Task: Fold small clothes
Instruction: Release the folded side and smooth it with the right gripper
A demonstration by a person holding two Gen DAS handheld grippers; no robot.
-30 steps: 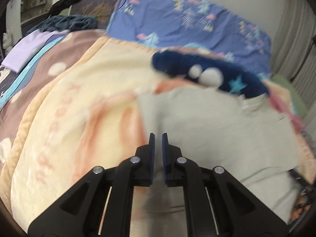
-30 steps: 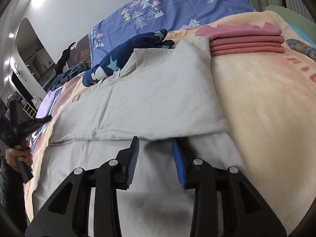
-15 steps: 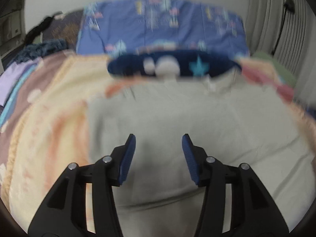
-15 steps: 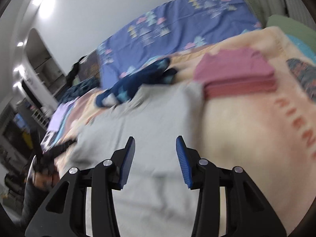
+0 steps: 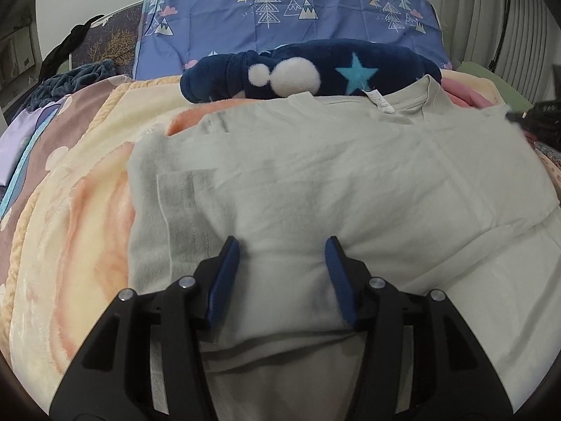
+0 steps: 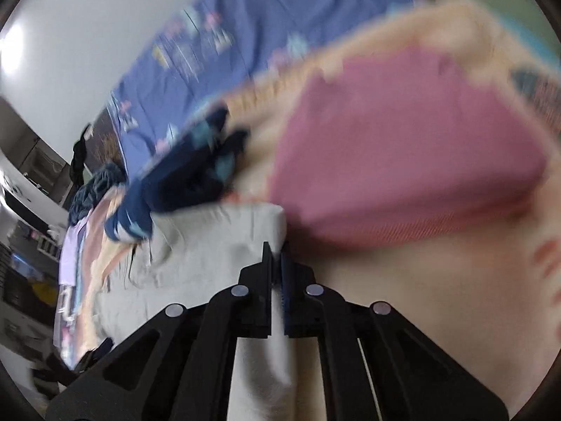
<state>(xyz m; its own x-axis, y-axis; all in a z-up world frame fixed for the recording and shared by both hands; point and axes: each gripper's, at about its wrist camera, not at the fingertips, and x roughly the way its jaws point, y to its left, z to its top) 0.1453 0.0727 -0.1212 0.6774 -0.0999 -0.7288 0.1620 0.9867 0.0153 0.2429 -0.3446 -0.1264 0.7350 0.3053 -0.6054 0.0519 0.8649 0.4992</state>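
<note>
Left gripper [image 5: 282,273] spread wide over the grey t-shirt [image 5: 333,175] — right gripper [image 6: 277,266] pinching its edge

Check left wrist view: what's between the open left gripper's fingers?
Only the grey T-shirt: a folded layer's rounded edge sits in the gap of the left gripper. Nothing else lies there, per the left wrist view.

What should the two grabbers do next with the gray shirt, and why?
Probably the right gripper, pinching the shirt at its edge beside the pink stack, should carry that side across; the left gripper hovers open over the fold.
</note>
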